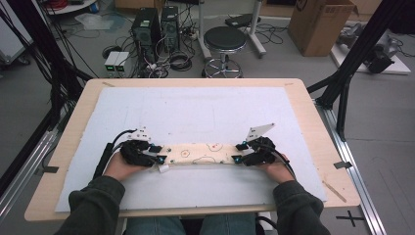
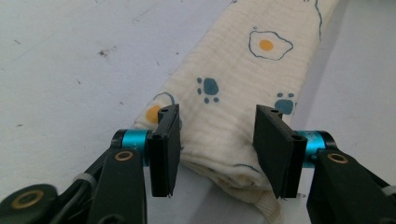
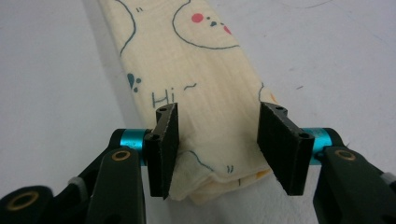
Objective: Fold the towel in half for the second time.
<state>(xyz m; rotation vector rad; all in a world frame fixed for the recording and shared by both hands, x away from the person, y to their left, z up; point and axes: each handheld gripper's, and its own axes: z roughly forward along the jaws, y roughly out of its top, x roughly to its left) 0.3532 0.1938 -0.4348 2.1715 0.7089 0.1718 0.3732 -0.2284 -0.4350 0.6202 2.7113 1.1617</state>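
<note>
Surroundings: I see a wooden table [image 1: 313,127] covered by a white mat [image 1: 205,112]; beyond the far edge stand a black stool [image 1: 224,41], two computer towers [image 1: 157,27] and a cardboard box [image 1: 320,24] on the floor.
Obstructions: I note nothing on the mat between or beside the grippers other than the cloth; black frame posts stand off both sides of the table.
Cloth, position: the folded cloth [image 1: 200,153] lies flat on the near half of the mat as a long narrow strip, running left to right between my two hands.
Cloth, appearance: cream crinkled fabric, several layers thick at the ends, printed with fried eggs, blue paw marks, outlined faces and the word "Hi".
Left gripper: the left gripper [image 2: 217,140] straddles the cloth's left end, jaws parted; I see the end between the pads, not pinched, so released.
Right gripper: the right gripper [image 3: 217,140] straddles the right end likewise, jaws parted and not clenched; released.
Edges: the strip lies roughly parallel to the near table edge.
Open room: I find wide bare mat beyond the cloth and a narrower band on the near side.
</note>
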